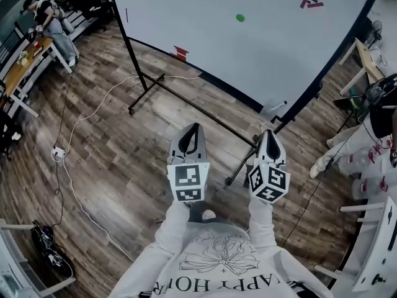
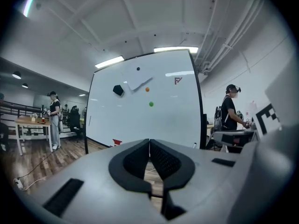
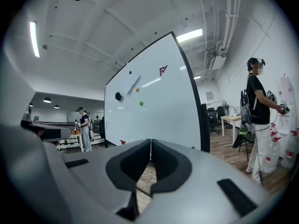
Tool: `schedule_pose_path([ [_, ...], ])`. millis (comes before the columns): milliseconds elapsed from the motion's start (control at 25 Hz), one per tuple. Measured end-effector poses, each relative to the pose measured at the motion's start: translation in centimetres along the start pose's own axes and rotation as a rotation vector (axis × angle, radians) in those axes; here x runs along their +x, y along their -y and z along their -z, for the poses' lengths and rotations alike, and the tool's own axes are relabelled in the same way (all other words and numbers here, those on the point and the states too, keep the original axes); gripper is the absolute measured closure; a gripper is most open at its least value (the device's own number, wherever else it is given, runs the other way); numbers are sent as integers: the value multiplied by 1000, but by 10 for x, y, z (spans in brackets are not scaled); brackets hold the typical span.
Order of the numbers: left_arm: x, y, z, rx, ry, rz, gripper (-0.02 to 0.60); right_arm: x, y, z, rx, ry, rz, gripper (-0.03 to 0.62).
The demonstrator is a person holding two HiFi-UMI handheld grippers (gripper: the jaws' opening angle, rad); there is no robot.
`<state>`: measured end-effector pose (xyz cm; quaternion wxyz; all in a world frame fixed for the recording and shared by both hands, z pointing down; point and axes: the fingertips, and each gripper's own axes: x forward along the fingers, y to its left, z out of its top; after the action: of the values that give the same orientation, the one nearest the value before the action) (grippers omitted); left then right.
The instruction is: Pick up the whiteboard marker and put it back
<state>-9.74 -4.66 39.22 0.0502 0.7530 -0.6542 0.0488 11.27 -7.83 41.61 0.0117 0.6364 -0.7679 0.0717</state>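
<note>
My left claw (image 1: pixel 196 128) and right claw (image 1: pixel 268 133) are shut empty, so I might jab the black-framed white whiteboard (image 1: pixel 248 36) instead of grabbing anything.

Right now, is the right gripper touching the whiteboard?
Apart. Right gripper view shows the right gripper with shut, empty jaws, and wooden floor between it and the whiteboard beyond.

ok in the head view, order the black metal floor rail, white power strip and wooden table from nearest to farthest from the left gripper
1. black metal floor rail, just ahead of the left gripper
2. white power strip, floor, left
3. wooden table, far left
</note>
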Motion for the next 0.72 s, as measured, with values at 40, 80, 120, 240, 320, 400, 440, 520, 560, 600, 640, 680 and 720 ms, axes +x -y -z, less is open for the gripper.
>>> schedule_pose_path([
  [40,14,-1,0,0,0,16,575,10,4,0,3,1,17,589],
  [80,30,-3,-1,0,-1,33,575,20,7,0,5,2,34,591],
  [120,46,-4,-2,2,-1,51,575,31,11,0,3,3,53,589],
  [240,94,-5,-7,13,-4,116,575,64,21,-2,-14,5,113,590],
  [320,123,-3,-12,25,-4,159,575,85,27,-6,-12,8,151,589],
  [400,149,0,-19,34,-2,202,575,103,35,-10,-7,11,192,589],
  [440,162,1,-21,37,-1,222,575,111,39,-12,-6,11,214,589],
  [520,189,3,-24,41,-5,261,575,127,48,-13,1,8,256,589],
  [560,201,3,-25,43,-8,281,575,134,53,-12,8,4,278,591],
  [600,212,5,-26,45,-11,302,575,140,57,-11,15,-1,301,589],
  [640,223,6,-27,48,-15,322,575,145,62,-10,21,-6,324,589],
  [680,233,8,-27,50,-18,341,575,149,67,-8,26,-11,345,589],
  [720,242,11,-27,50,-20,359,575,153,72,-7,30,-16,365,589],
])
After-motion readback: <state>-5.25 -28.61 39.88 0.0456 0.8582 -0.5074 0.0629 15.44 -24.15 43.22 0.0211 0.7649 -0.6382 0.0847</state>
